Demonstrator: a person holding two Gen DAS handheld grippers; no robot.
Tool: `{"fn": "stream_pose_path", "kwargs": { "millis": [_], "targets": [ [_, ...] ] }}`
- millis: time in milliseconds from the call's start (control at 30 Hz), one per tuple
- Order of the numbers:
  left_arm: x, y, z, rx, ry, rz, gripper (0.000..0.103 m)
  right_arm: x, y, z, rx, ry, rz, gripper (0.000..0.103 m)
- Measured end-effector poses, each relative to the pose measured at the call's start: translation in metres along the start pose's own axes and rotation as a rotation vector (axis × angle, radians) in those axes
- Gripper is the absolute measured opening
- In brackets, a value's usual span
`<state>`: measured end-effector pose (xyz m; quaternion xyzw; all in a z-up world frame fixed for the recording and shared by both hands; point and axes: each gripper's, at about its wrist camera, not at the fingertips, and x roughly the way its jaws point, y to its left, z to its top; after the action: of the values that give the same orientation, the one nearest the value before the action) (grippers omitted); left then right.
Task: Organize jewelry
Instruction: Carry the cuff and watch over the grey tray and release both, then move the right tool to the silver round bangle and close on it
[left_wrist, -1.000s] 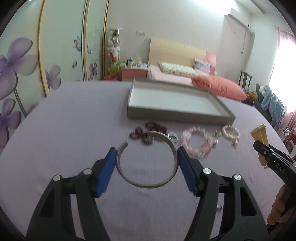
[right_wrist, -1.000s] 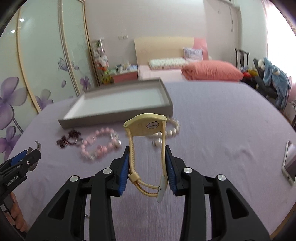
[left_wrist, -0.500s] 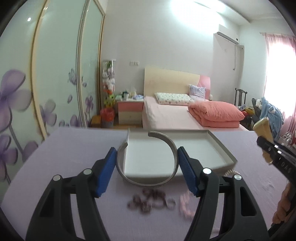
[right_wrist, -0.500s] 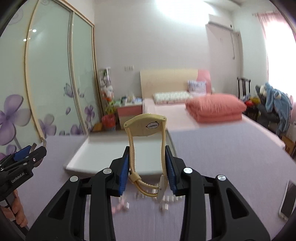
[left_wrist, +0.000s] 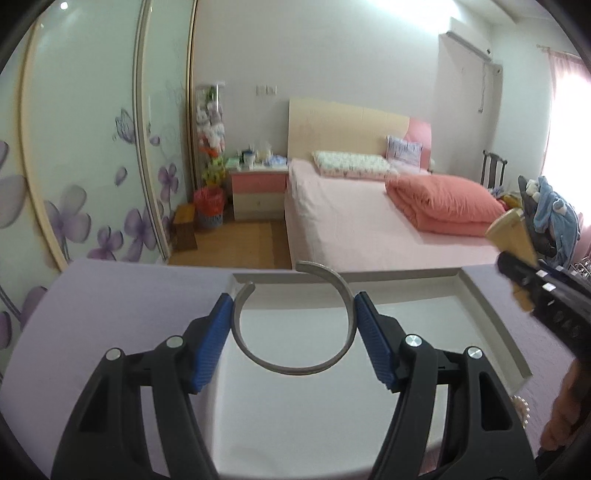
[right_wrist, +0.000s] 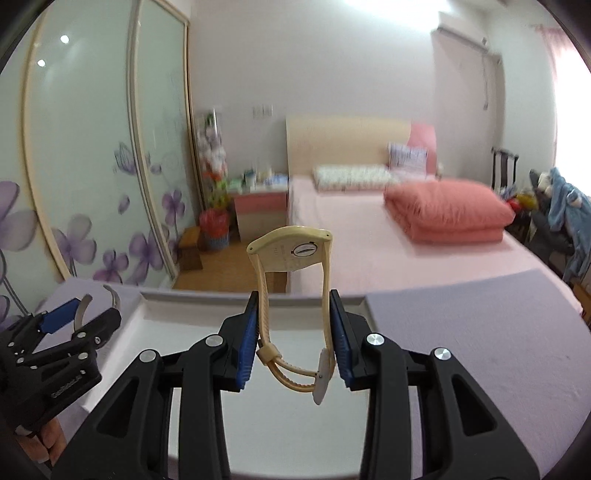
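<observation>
With the left hand-held gripper (left_wrist: 294, 326) clamping a silver cuff bangle (left_wrist: 295, 363) and the right hand-held gripper (right_wrist: 294, 341) clamping a cream wristwatch (right_wrist: 291, 251) above the grey tray (left_wrist: 491, 314) at the desk's far edge, lowering and releasing both seems next.

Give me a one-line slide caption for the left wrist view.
Left gripper holds an open silver bangle above the grey tray.
</observation>
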<state>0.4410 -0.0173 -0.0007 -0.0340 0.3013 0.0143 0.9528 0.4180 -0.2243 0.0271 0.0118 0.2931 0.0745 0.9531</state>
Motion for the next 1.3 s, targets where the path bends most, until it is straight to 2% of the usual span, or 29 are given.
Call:
{"fn": "stream_pose_path", "kwargs": {
  "millis": [200, 300, 400, 567, 633, 700, 767, 1000, 1133, 1300],
  "targets": [
    [0.05, 0.0, 0.008, -0.012, 0.135, -0.005, 0.065, 0.061, -0.001, -0.005, 0.054, 0.208, 0.008, 0.037],
    [0.065, -0.001, 0.012, 0.006, 0.171, -0.006, 0.065, 0.078, -0.002, -0.004, 0.083, 0.277, 0.019, 0.037],
    [0.077, 0.0, 0.013, 0.004, 0.193, 0.005, 0.065, 0.085, -0.004, -0.005, 0.109, 0.307, 0.01, 0.038],
    [0.093, 0.003, 0.011, -0.02, 0.239, 0.002, 0.066, 0.092, -0.007, -0.001, 0.124, 0.323, 0.028, 0.05],
    [0.096, 0.004, 0.01, -0.03, 0.256, -0.007, 0.066, 0.082, -0.011, -0.001, 0.142, 0.3, 0.048, 0.065],
    [0.092, 0.008, 0.009, -0.041, 0.242, -0.005, 0.067, 0.074, -0.013, 0.001, 0.139, 0.273, 0.055, 0.066],
    [0.088, 0.01, 0.007, -0.045, 0.232, -0.002, 0.072, 0.067, -0.013, 0.003, 0.136, 0.246, 0.056, 0.066],
    [0.052, 0.026, 0.001, -0.11, 0.171, 0.02, 0.072, 0.032, -0.018, -0.001, 0.113, 0.157, 0.07, 0.066],
    [0.015, 0.032, -0.008, -0.098, 0.081, 0.067, 0.072, 0.005, -0.016, -0.015, 0.111, 0.122, 0.091, 0.066],
    [-0.048, 0.042, -0.035, -0.076, -0.045, 0.118, 0.078, -0.036, -0.01, -0.038, 0.097, 0.084, 0.119, 0.066]
  ]
}}
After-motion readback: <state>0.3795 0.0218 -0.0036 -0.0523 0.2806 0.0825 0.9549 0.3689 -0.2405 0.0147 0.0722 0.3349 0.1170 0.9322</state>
